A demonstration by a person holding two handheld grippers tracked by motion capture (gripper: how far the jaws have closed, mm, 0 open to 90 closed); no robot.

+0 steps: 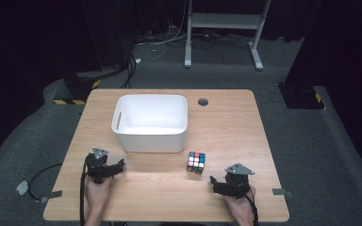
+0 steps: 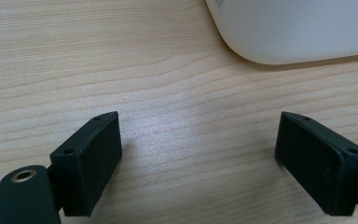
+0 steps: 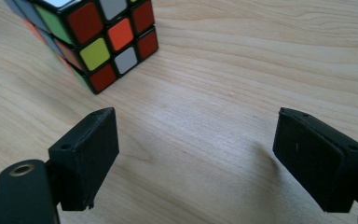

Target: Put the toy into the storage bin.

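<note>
Wooden table (image 1: 226, 117) held a light, rigid puzzle cube (image 1: 196, 163), best pinched across flat faces, near the right gripper (image 1: 217, 184), jaws apart and empty.

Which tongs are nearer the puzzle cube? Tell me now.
Right. The right tongs sit just right of and below the puzzle cube in the high view, jaws open and apart from it. The left tongs lie far to its left, by the white bin.

No legible text — faint print on white bin (image 2: 303, 28) unreadable.
</note>
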